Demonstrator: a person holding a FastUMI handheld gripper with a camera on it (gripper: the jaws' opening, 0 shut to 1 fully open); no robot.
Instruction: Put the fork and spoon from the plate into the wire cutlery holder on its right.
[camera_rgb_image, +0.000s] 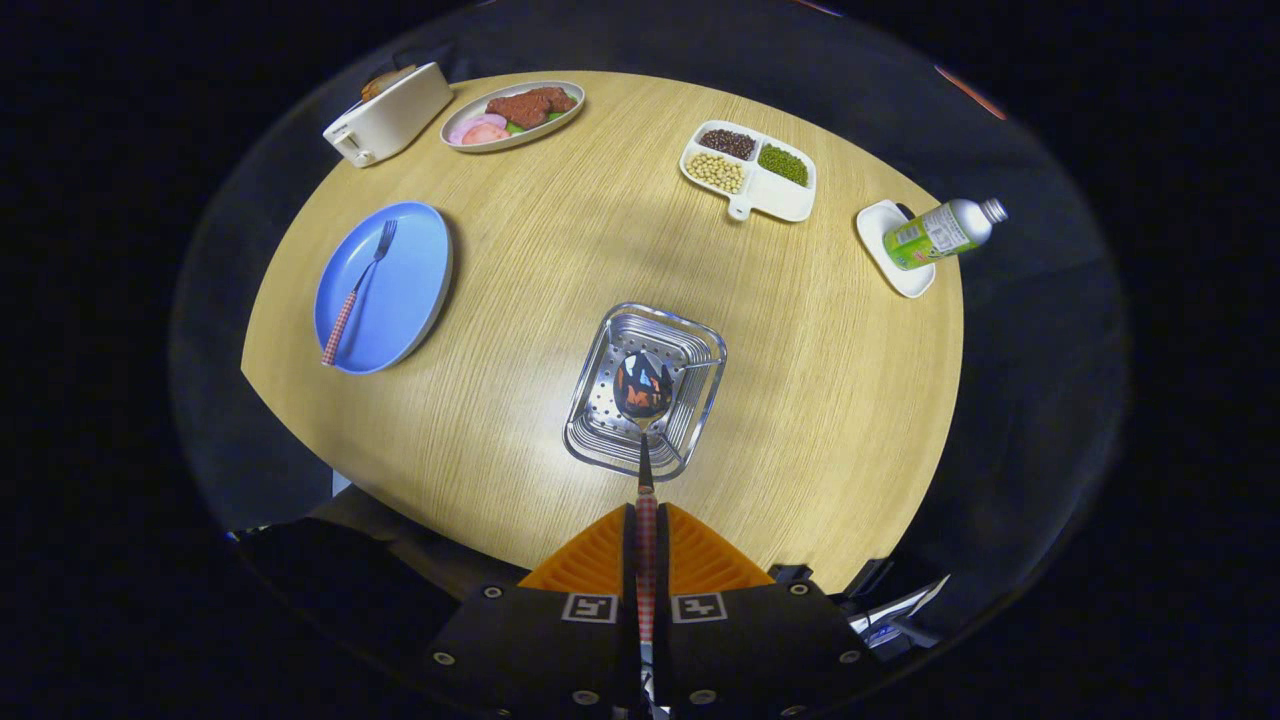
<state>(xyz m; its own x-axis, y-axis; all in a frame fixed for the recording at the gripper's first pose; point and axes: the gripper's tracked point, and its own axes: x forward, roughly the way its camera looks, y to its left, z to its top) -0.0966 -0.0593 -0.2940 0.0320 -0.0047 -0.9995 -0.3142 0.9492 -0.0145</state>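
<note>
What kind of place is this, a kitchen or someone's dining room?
Probably a mock dining setup: a round wooden table laid with a toaster, a plate of food and a blue plate. The tongs grip a spoon above the wire cutlery holder.

Wooden counter (560, 250): white toaster (388, 114) at far-left edge, oval dish of food (513, 115) just beside it. Divided tray of beans (748, 170) at far edge. Bottle (942, 233) tilted on small white dish (893, 250), right edge.
</note>
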